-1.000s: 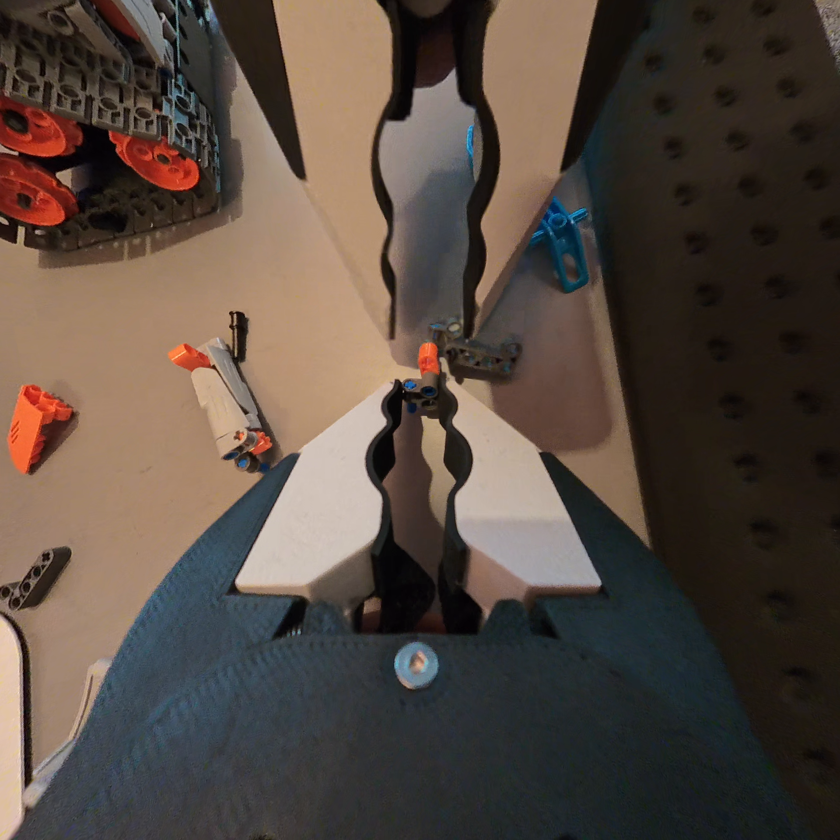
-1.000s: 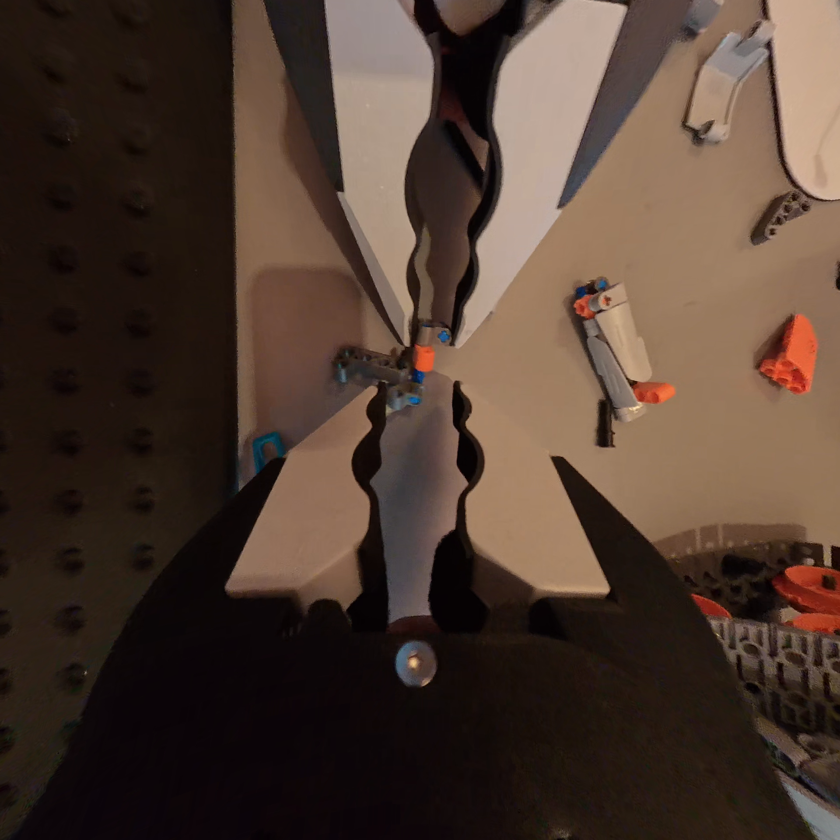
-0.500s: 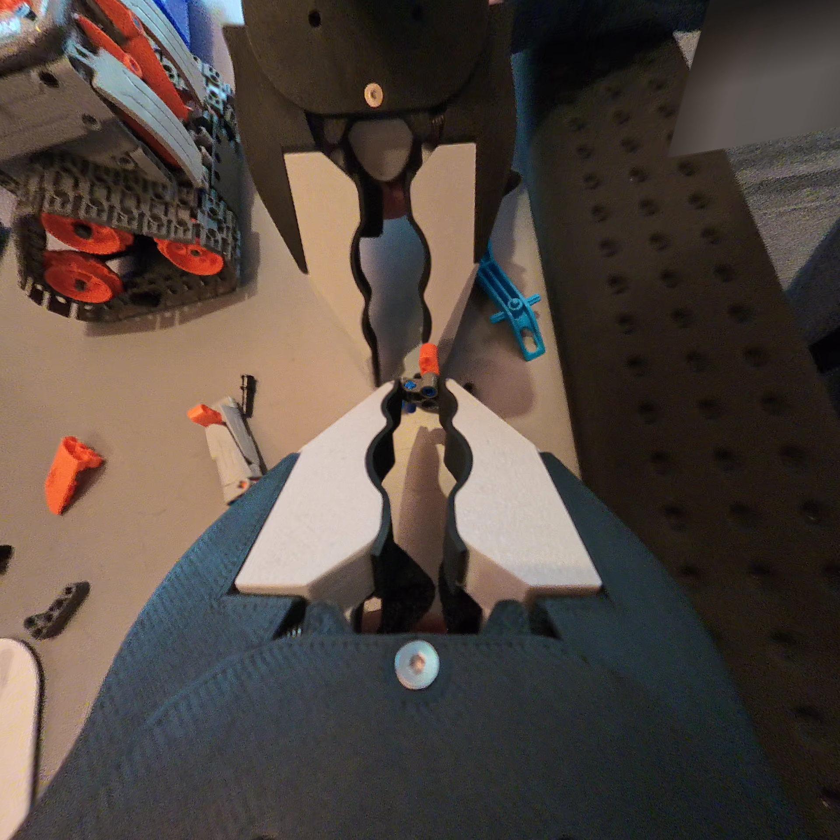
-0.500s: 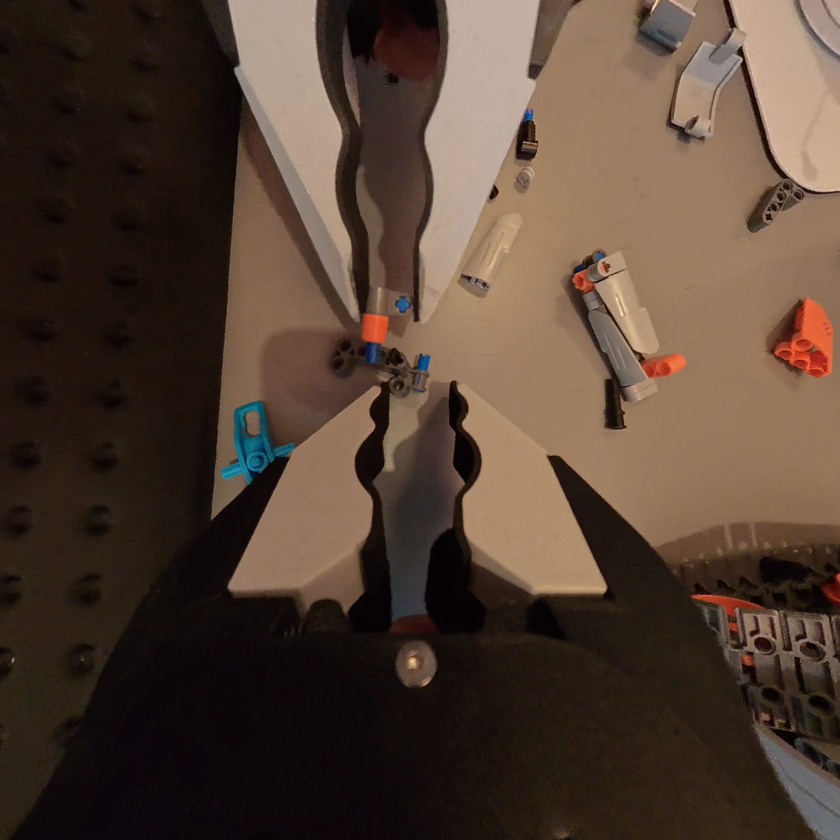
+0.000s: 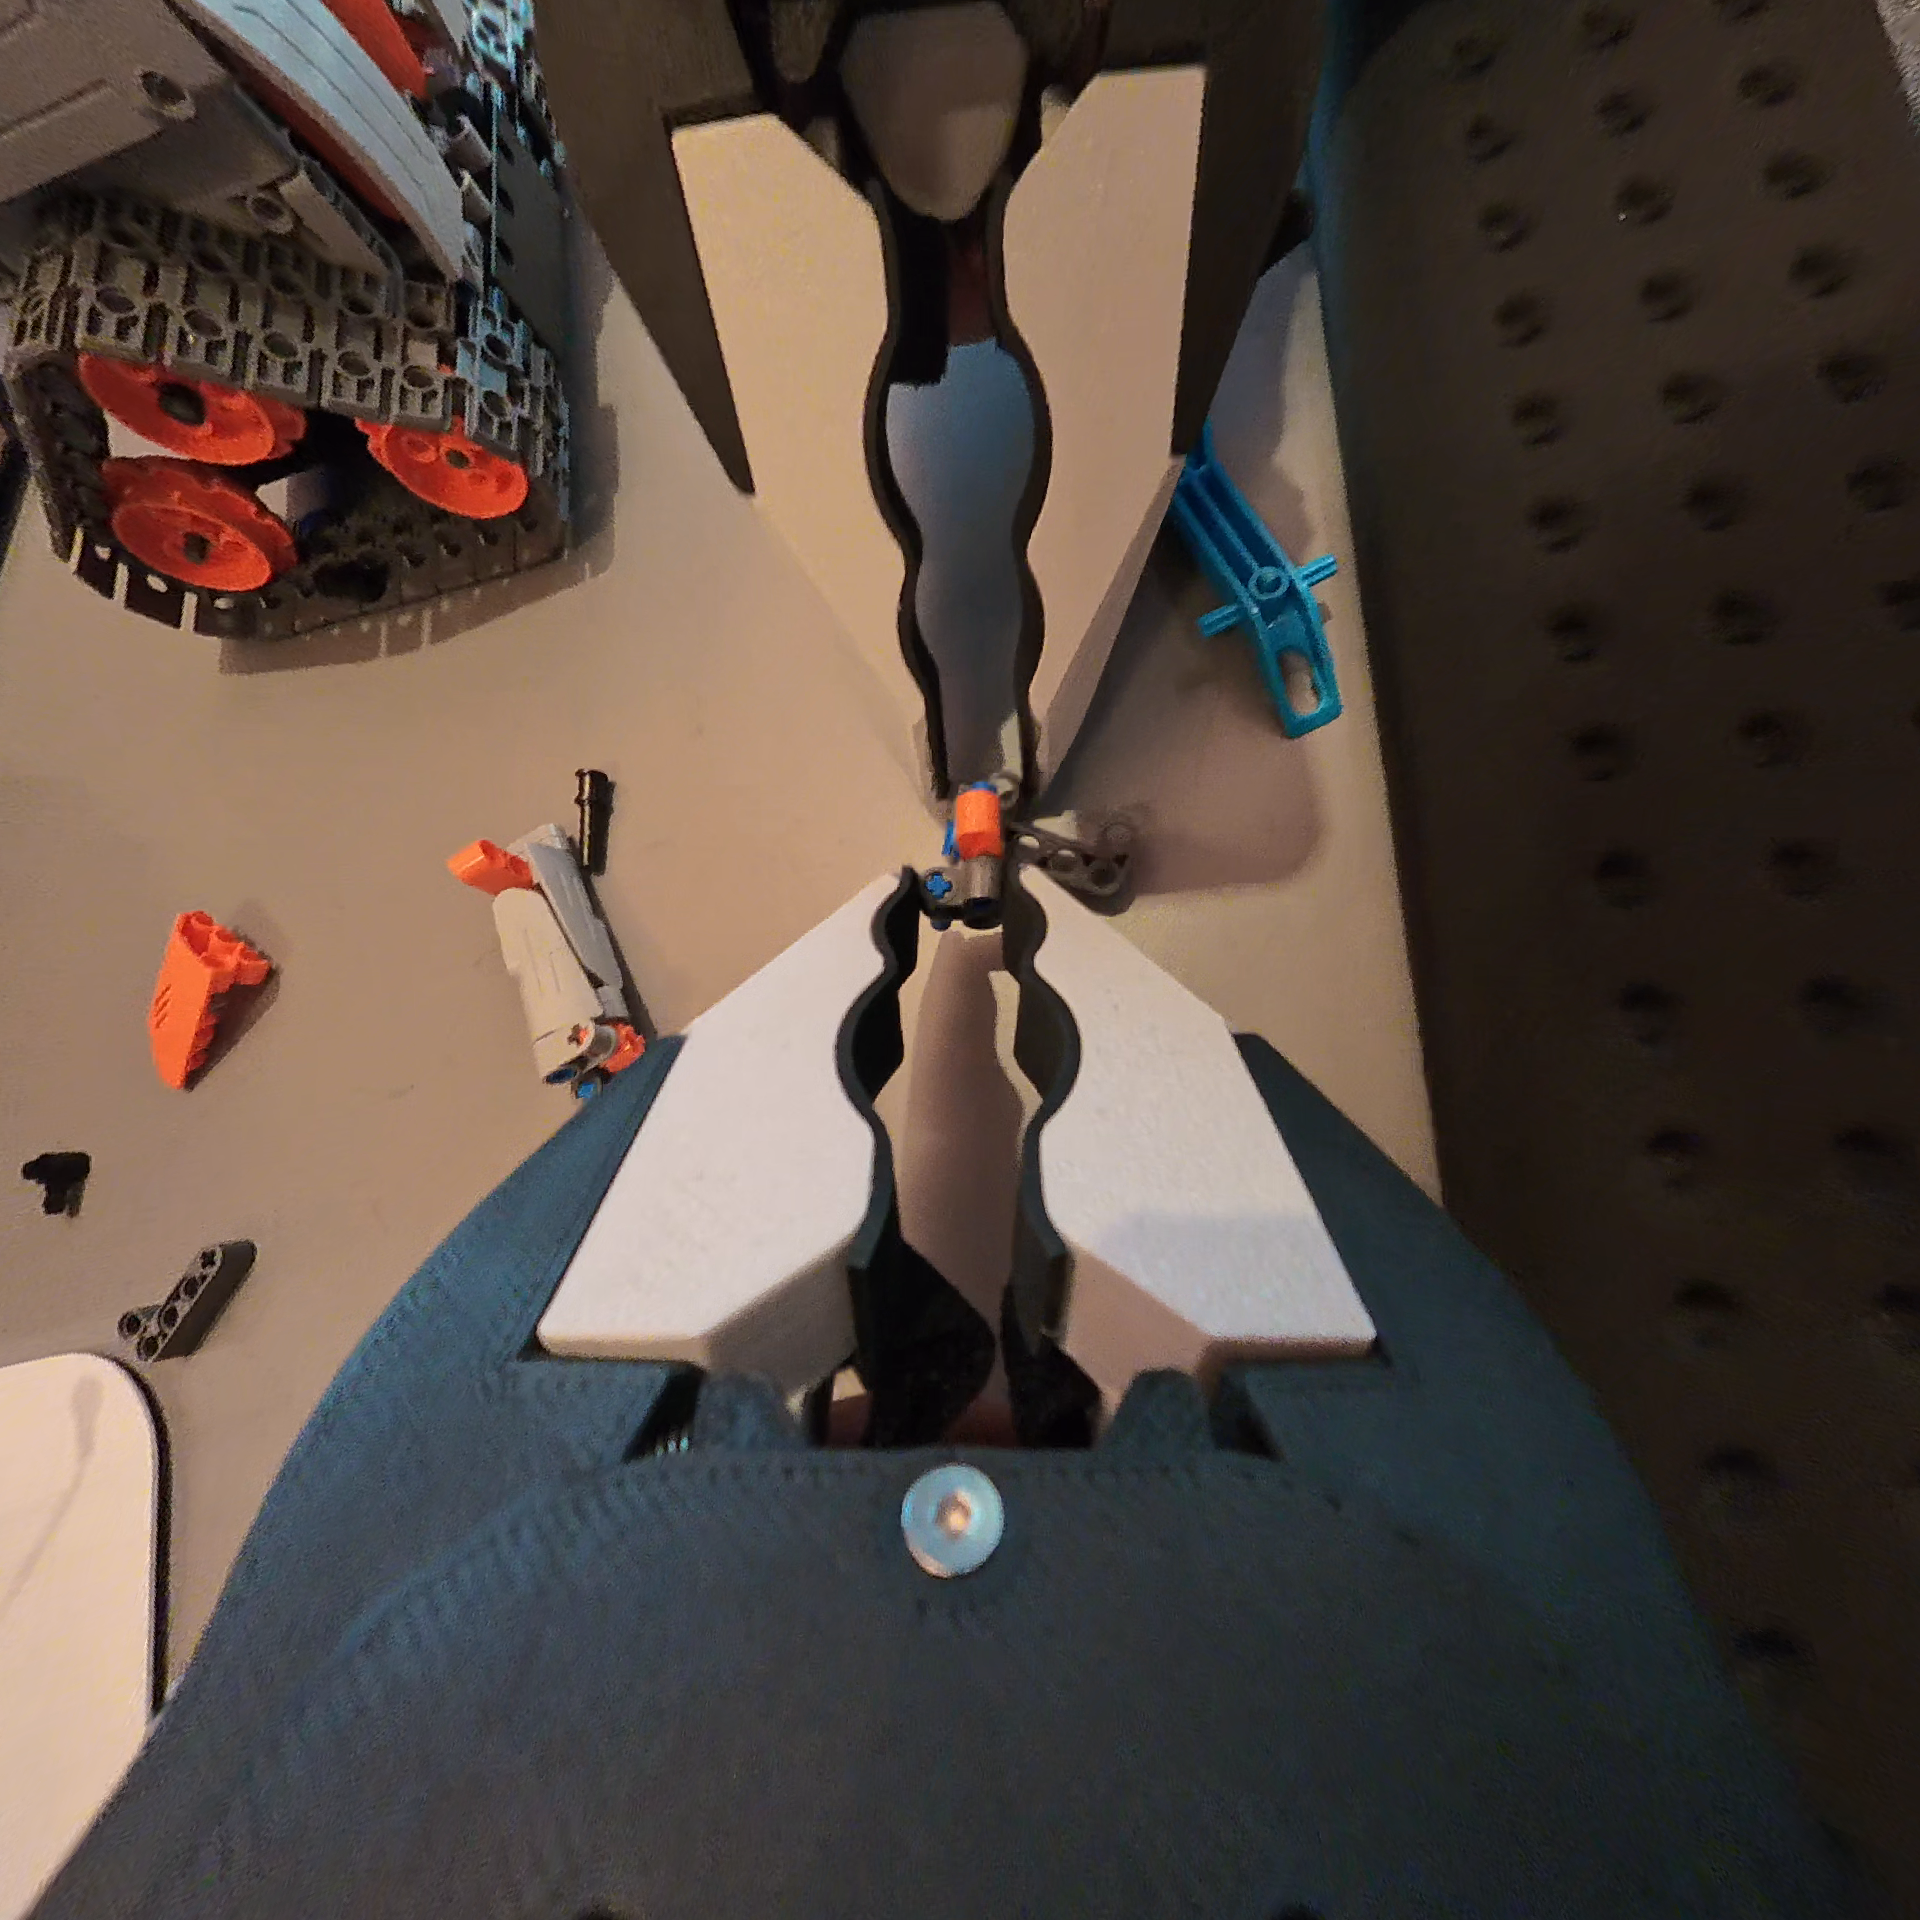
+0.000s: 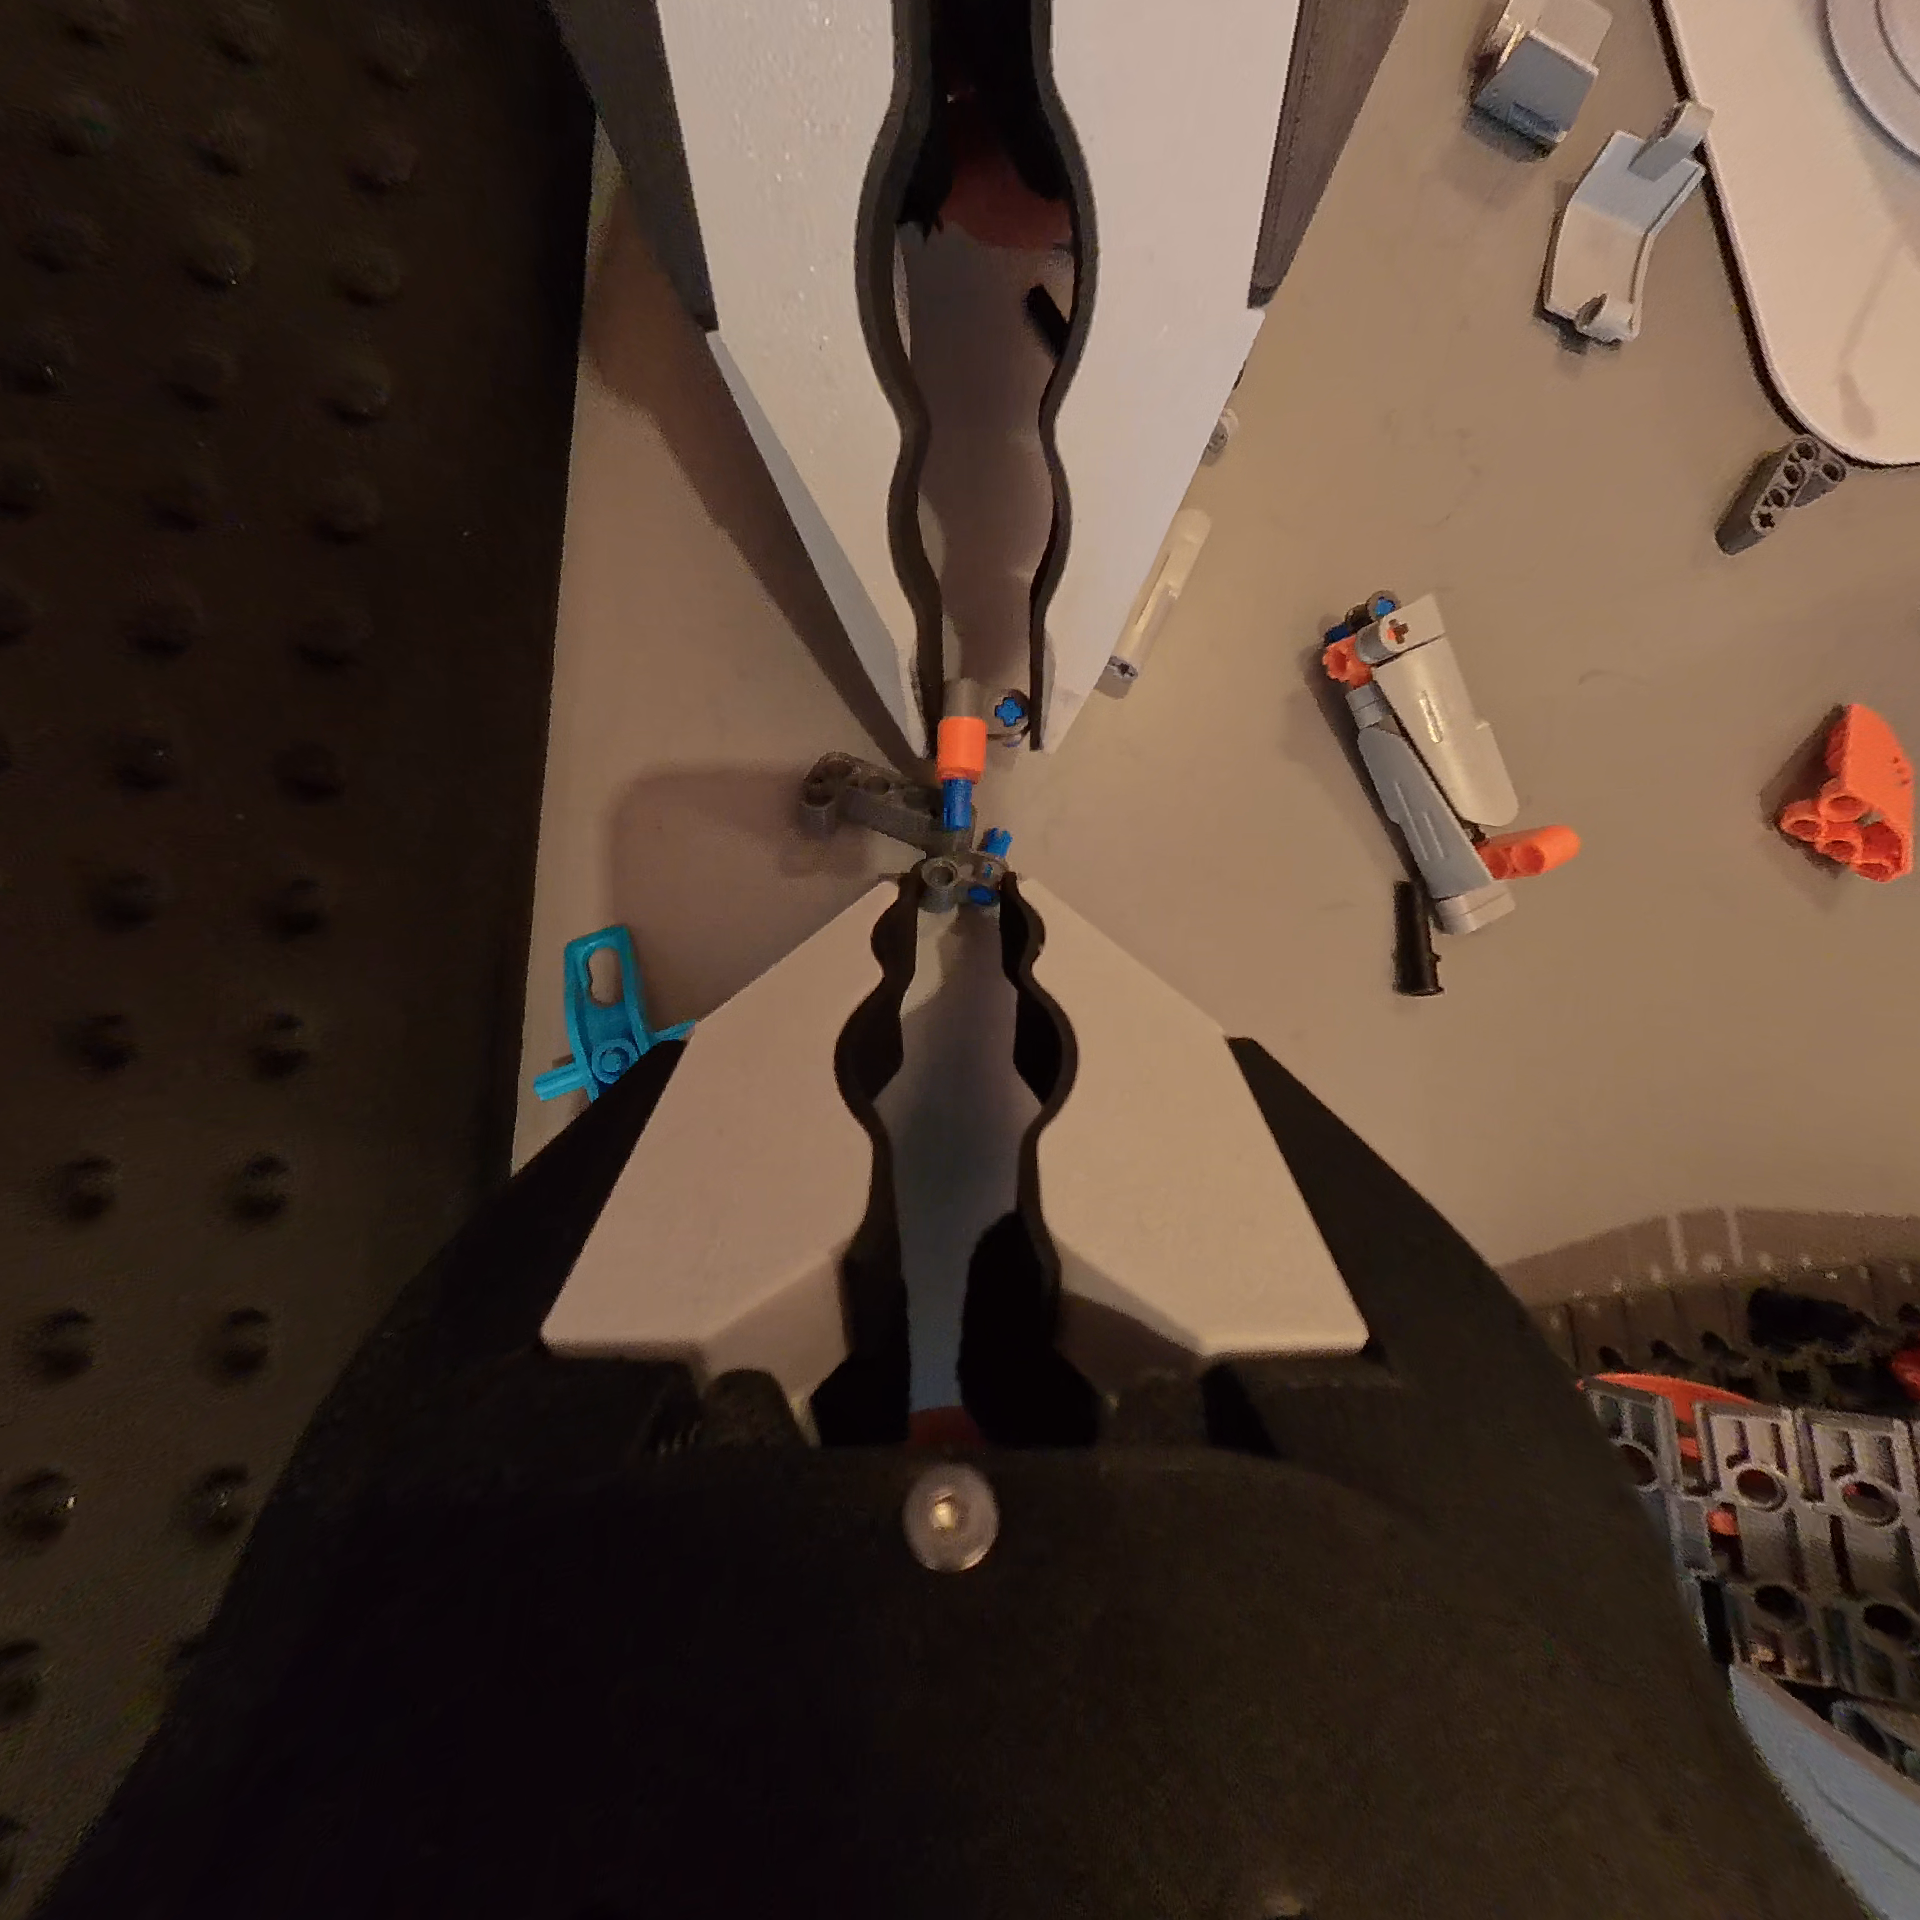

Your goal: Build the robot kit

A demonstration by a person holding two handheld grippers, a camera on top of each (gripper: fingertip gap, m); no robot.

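Beige tabletop (image 5: 727, 727), dim warm light, toy building parts scattered on it.

- left gripper (image 5: 961, 914): jaws narrow, pinched at the very tips on an orange-collared connector (image 5: 975, 847). We see a grey body with blue pins, and the orange collar points straight out ahead of the jaws.
- right gripper (image 6: 956, 899): comes in head-on, tip to tip with the left. Jaws narrow and clamped on a small grey connector (image 6: 961, 875) with blue pins sticking out.
- A blue pin runs from the orange collar toward the small grey connector. The two parts are just beside each other, possibly touching. We can't tell from these views, since the gap is tiny and shadowed.
- dark grey beam (image 6: 868, 805): directly under the meeting point, reaching toward the mat side. It looks to be lying on the table, but we can't rule out that it's attached.
- teal part (image 5: 1262, 603): beside the right gripper's fingers, at the table edge.
- dark dimpled mat (image 5: 1662, 727): beyond the teal part, running along that edge.
- On the other side of the jaws, near: grey-and-orange subassembly (image 5: 556, 945) with a black pin (image 5: 594, 816) just beside it.
- Further out on that side: orange wedge (image 5: 203, 987) and a bent dark beam (image 5: 182, 1299).
- tracked model (image 5: 281, 343) with orange wheels: well apart, ahead of the left jaws on that same side.
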